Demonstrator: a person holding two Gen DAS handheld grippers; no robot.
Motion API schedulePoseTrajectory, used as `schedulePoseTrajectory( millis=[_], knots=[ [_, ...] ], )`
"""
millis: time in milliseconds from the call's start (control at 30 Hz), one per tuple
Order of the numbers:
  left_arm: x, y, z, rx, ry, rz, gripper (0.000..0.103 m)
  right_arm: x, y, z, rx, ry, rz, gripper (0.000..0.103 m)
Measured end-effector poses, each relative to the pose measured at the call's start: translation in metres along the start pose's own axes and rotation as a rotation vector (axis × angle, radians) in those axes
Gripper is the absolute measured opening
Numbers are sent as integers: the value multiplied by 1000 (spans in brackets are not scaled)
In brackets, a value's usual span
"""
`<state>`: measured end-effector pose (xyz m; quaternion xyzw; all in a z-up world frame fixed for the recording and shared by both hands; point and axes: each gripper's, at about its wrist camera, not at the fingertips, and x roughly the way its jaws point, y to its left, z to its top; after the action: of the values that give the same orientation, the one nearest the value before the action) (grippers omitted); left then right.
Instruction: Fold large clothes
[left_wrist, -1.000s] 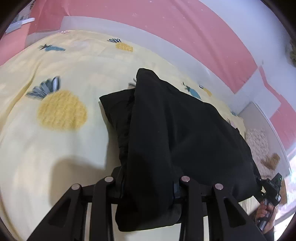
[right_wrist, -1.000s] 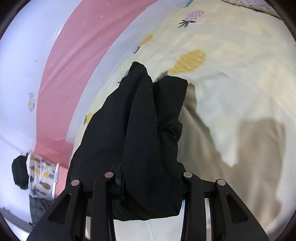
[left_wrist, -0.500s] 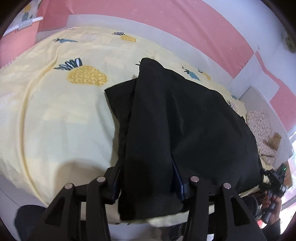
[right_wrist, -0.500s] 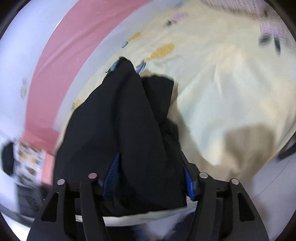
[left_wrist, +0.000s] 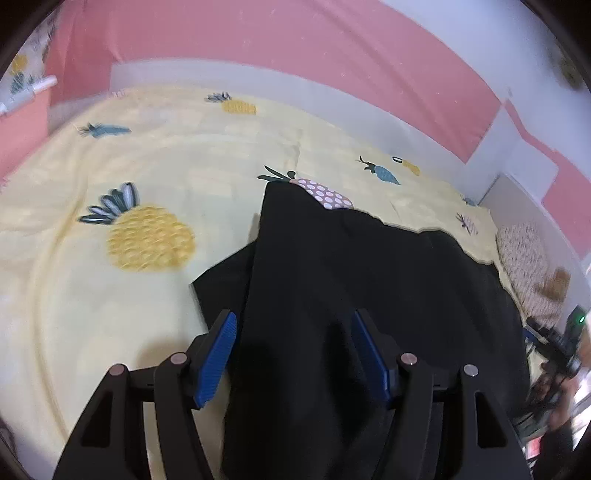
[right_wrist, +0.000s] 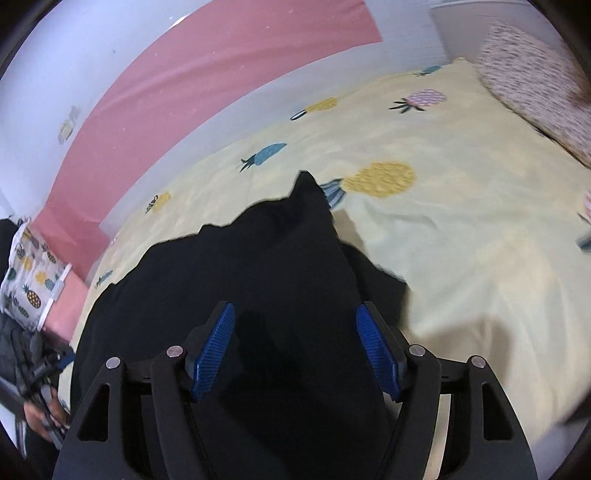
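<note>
A large black garment (left_wrist: 332, 277) lies folded on a yellow pineapple-print bedsheet (left_wrist: 129, 184). It also shows in the right wrist view (right_wrist: 258, 277). My left gripper (left_wrist: 293, 354) is open, its blue pads (left_wrist: 216, 354) spread on either side of the garment's near edge. My right gripper (right_wrist: 295, 350) is open too, its blue pads (right_wrist: 376, 350) apart over the garment's other near corner. Neither pad presses the cloth. The garment's near edge is hidden below the frames.
A pink and white wall (left_wrist: 295, 55) runs behind the bed. A patterned pillow (right_wrist: 535, 85) lies at the head of the bed. The sheet (right_wrist: 461, 240) lies bare to the right of the garment. The other hand and gripper (left_wrist: 561, 354) show at the right edge.
Both grippers have opened and let go of the garment, which they held pinched one second ago. The garment has dropped flatter onto the bed.
</note>
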<state>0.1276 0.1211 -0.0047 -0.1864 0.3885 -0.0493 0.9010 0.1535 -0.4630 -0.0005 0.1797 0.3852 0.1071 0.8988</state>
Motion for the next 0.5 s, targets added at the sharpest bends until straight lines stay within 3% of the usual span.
schedulePoseTrajectory(
  millis=[133, 267, 300, 333, 367, 400, 500],
  knots=[
    [44, 1, 36, -67, 44, -21, 67, 30, -10, 32, 34, 24, 30, 69],
    [95, 7, 55, -169, 153, -29, 66, 78, -37, 52, 156, 143, 42, 69],
    [103, 7, 56, -182, 170, -22, 63, 83, -37, 52, 168, 167, 40, 61],
    [104, 4, 57, -173, 155, -1, 58, 83, -33, 52, 154, 154, 36, 26],
    [100, -2, 58, -147, 121, 26, 40, 78, -28, 53, 124, 125, 11, 20],
    [93, -9, 60, -117, 68, 56, 30, 70, -22, 55, 95, 84, -5, 17],
    [81, -26, 65, -47, -67, 95, 25, 54, -10, 61, 39, -16, -33, 15]
  ],
)
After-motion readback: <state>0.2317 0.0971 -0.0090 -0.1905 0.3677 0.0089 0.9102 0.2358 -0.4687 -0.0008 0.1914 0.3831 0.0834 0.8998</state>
